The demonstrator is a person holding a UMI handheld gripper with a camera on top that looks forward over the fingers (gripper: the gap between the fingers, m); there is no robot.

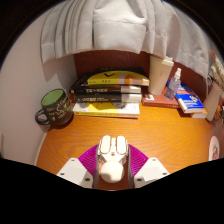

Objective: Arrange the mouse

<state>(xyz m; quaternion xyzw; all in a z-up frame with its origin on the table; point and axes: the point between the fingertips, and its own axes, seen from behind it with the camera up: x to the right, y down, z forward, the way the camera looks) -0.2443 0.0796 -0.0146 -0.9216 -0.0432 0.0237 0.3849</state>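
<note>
A white computer mouse (112, 158) sits between my gripper's (112, 163) two fingers, above the wooden desk (120, 130). The magenta pads (88, 157) press against both its sides, so the gripper is shut on the mouse. The mouse's buttons point away from me, toward the stack of books. Its rear end reaches down between the white finger bases.
A stack of books (108, 95) lies at the desk's back under a white curtain (105, 28). A dark green mug (55, 107) stands at the left. A blue book (190, 103), a small bottle (176, 82) and other items lie at the right.
</note>
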